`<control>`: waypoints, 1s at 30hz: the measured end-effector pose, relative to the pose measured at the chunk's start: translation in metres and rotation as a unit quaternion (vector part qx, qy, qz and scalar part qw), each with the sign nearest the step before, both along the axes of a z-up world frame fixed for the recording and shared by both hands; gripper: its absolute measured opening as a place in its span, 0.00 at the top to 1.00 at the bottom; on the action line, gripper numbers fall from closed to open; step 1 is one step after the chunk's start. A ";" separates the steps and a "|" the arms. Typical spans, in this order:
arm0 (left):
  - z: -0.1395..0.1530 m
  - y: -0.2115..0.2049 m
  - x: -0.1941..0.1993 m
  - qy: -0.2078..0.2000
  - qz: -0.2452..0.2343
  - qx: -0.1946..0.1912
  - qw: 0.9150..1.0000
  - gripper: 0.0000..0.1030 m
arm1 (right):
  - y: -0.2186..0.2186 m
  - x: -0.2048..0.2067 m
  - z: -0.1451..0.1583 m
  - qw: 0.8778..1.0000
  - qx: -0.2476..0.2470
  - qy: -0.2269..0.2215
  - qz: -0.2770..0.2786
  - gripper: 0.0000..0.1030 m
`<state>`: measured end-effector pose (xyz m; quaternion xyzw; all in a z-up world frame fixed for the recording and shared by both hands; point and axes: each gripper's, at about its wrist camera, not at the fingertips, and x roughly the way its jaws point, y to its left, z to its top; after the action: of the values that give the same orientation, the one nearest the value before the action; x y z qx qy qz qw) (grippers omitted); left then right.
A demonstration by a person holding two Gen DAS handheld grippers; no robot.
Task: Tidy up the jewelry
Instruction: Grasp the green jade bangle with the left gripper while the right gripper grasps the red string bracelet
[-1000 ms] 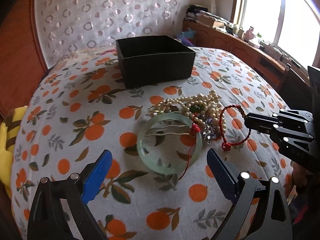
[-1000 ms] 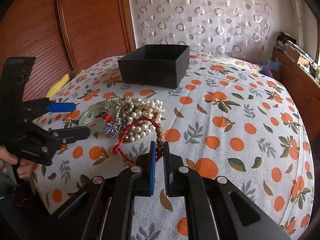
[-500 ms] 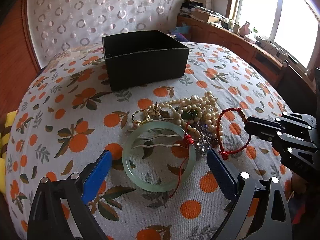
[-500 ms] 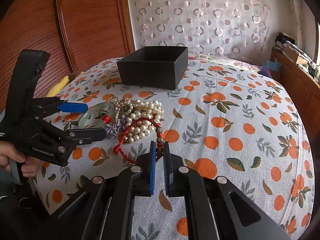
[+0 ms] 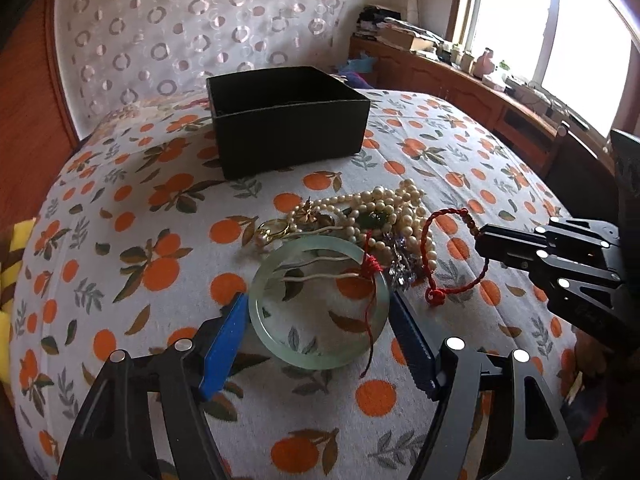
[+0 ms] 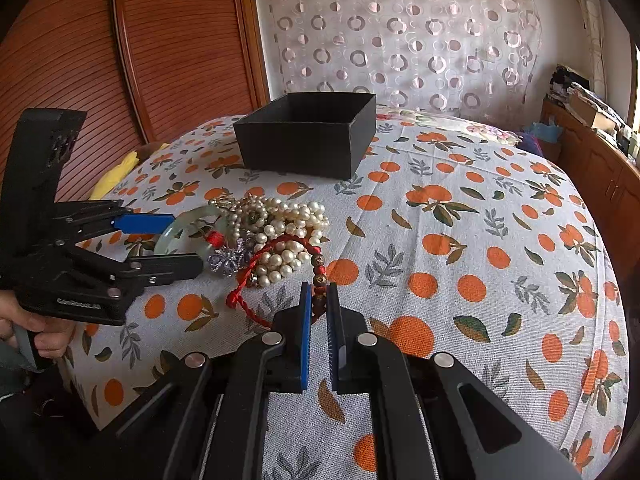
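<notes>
A pale green jade bangle (image 5: 320, 356) lies on the orange-print cloth, and my left gripper (image 5: 318, 322) is open with one blue pad on each side of it. Behind it lies a heap of pearl strands (image 5: 384, 208), a gold ring (image 5: 274, 230) and a silver charm (image 5: 400, 268). A red cord bracelet (image 5: 432, 248) lies to the right. My right gripper (image 6: 318, 308) is nearly closed around the beaded end of the red bracelet (image 6: 280, 248). An open black box (image 5: 286, 120) stands behind; it also shows in the right wrist view (image 6: 308, 136).
The cloth covers a round table (image 6: 480, 240). A wooden sliding door (image 6: 140, 48) stands at the left, a curtain behind. A wooden cabinet (image 5: 480, 92) with clutter runs under the window. A yellow cloth (image 5: 16, 248) hangs at the table's left edge.
My left gripper moved forward and its pads narrowed around the jade bangle. My right gripper stayed at the red bracelet's beads.
</notes>
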<state>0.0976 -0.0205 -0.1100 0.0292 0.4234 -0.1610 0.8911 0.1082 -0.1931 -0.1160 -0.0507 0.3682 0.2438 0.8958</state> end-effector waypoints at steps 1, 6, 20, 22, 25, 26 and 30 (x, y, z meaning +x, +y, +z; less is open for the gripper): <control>0.000 0.001 -0.001 -0.001 0.001 0.000 1.000 0.33 | 0.000 0.000 0.000 1.000 0.000 0.000 0.000 0.92; 0.004 0.005 -0.007 -0.011 0.008 -0.002 1.000 0.34 | 0.000 0.000 0.000 1.000 0.000 0.000 0.000 0.92; 0.041 0.008 -0.013 -0.065 0.019 -0.002 0.998 0.34 | 0.000 0.001 0.010 1.000 -0.020 -0.015 -0.006 0.92; 0.044 0.009 -0.012 -0.070 0.021 -0.002 0.997 0.34 | 0.001 0.002 0.014 1.000 -0.020 -0.019 -0.006 0.92; 0.048 0.011 -0.009 -0.075 0.025 -0.005 0.997 0.34 | 0.002 0.007 0.023 0.999 -0.024 -0.029 -0.004 0.92; 0.050 0.012 -0.007 -0.077 0.026 -0.006 0.997 0.34 | 0.003 0.009 0.028 0.999 -0.026 -0.033 -0.003 0.92; 0.056 0.014 -0.001 -0.085 0.029 -0.007 0.996 0.34 | 0.011 0.019 0.042 0.998 -0.036 -0.050 0.004 0.92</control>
<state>0.0961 -0.0066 -0.0543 0.0242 0.3454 -0.1350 0.9284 0.1268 -0.1818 -0.0742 -0.0967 0.3310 0.2309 0.9098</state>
